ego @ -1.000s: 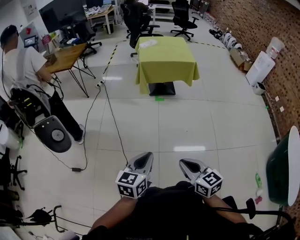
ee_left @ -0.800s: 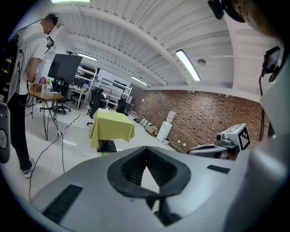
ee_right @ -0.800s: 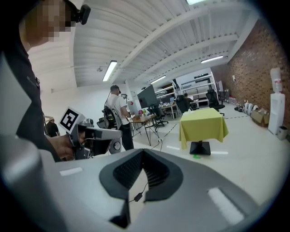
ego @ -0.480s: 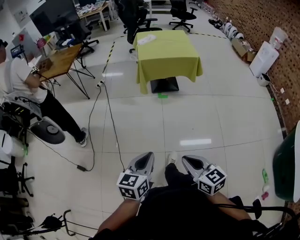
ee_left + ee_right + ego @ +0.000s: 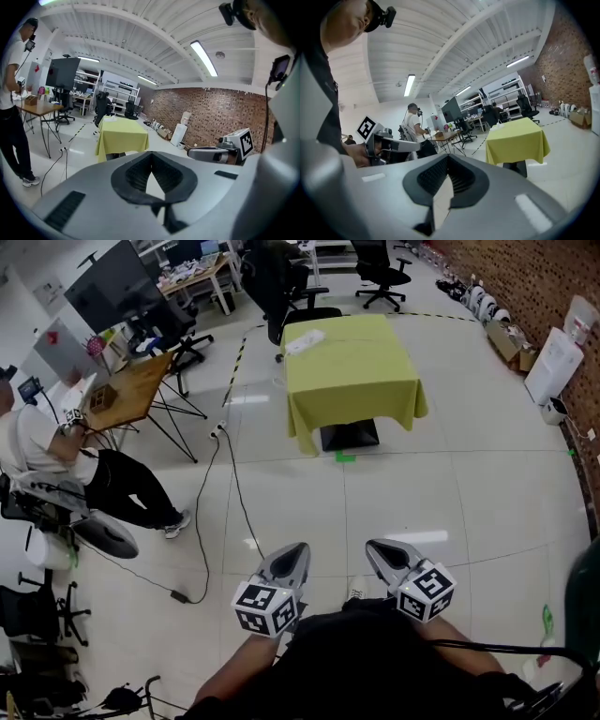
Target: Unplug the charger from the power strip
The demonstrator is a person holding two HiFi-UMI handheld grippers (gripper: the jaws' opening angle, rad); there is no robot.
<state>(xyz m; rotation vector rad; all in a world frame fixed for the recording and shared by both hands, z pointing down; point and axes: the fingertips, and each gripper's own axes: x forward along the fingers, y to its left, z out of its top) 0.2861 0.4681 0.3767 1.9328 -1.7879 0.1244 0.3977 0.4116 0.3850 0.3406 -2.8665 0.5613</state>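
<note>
Charger and white power strip (image 5: 305, 341) read only as one small white shape, too small to tell apart, on the far left corner of the square table draped in yellow-green cloth (image 5: 361, 390). Near, side by side over the pale tiled floor (image 5: 450, 493), the left gripper (image 5: 296, 551) (image 5: 151, 157) and right gripper (image 5: 375, 547) (image 5: 448, 159) are each closed tip to tip, gripping nothing, well apart from that table.

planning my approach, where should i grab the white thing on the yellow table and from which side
Grip the white thing across its narrow width: it looks long and flat, lying slantwise. It sits by the far left corner of the yellow table, with a black chair behind, so probably come from the table's left side. Too distant to tell charger from strip.
</note>
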